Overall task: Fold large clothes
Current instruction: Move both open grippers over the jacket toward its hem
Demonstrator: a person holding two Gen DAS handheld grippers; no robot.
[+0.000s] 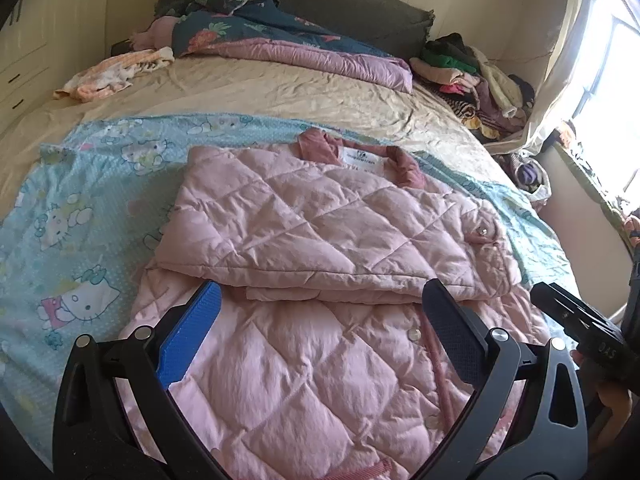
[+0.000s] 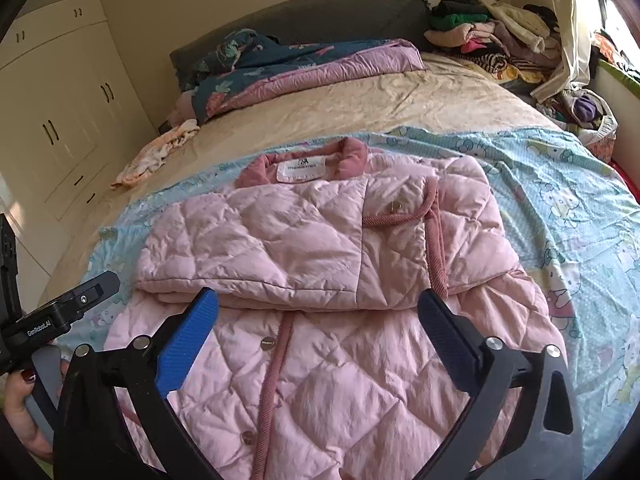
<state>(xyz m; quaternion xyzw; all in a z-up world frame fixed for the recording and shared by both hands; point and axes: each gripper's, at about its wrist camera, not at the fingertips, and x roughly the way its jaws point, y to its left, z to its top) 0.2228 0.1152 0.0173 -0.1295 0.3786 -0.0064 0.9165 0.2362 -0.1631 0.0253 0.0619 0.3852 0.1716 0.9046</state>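
Folding this pink quilted jacket (image 2: 320, 280) is partway along, as I judge it: its sleeves and sides lie doubled over the chest just ahead of my claws, and the buttoned lower half spreads flat beneath them and back toward me. It rests on the cartoon-cat sheet (image 2: 560, 184) near the foot of the bed (image 1: 280, 88).

My right gripper (image 2: 318, 312) stands fully spread with nothing between its fingers, hanging clear above the cloth; the left gripper (image 1: 320, 304) is likewise wide apart and empty, just to the other's left.

The next move, I reckon, is bringing the hem up over the folded part. To do that well I want each claw to come down at a hem corner, behind and below where it now points, and bite through both quilted layers, not just the slippery top shell. Then I'd lift both sides evenly and carry them forward to the dark-pink collar (image 2: 304, 160), setting the edge down square so the padding does not spring back. The corded trim (image 2: 280, 360) gives a handy centre line.

Beyond my fingertips, the rumpled quilt (image 2: 304, 68) and clothes pile (image 2: 488, 36) lie well apart.
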